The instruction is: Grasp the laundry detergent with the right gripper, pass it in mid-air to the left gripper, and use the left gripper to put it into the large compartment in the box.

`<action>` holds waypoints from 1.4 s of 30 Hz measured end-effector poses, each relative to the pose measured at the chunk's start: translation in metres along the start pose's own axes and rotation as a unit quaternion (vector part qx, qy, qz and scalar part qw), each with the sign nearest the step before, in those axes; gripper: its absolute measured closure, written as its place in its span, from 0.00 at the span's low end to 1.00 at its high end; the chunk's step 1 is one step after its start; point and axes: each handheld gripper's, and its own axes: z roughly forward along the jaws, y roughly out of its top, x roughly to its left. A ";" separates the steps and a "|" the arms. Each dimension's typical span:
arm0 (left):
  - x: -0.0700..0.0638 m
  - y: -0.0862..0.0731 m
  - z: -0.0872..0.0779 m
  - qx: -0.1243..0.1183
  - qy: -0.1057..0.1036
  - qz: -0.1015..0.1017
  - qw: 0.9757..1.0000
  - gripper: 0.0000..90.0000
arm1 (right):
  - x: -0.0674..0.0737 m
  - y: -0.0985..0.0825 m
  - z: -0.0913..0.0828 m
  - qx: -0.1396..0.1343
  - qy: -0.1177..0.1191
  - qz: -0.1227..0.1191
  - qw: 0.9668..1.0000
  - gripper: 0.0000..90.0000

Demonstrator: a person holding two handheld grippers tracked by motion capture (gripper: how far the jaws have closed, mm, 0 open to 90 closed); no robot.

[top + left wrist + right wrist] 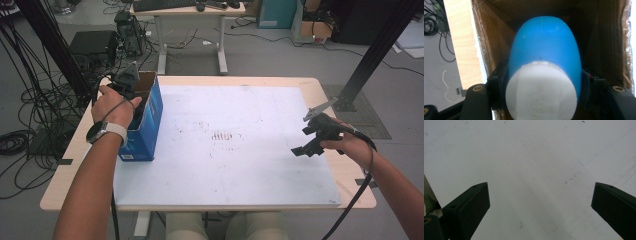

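Jaws of the left tool (131,92) are pinching a blue bottle (545,53) with a white cap (541,91), holding it inside the open box (150,117) at the desk's (320,90) left edge. Well apart, the right tool (302,149) is hovering over the white board (225,140), its jaws spread wide with nothing between them.

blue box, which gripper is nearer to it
Left. The left gripper reaches into the open top of the blue box, jaws shut on a blue and white bottle. The right gripper hovers across the table, open.
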 end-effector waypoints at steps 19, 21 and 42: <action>0.000 -0.001 0.000 -0.001 0.000 0.001 1.000 0.41 | 0.000 -0.001 0.000 0.001 0.003 0.000 1.000 0.02; 0.000 -0.001 0.000 -0.003 0.000 0.002 1.000 0.41 | 0.000 -0.001 0.000 0.003 0.003 0.001 1.000 0.02; 0.003 -0.002 0.000 -0.006 -0.006 0.000 1.000 0.41 | 0.001 -0.001 0.002 0.002 0.006 -0.003 1.000 0.02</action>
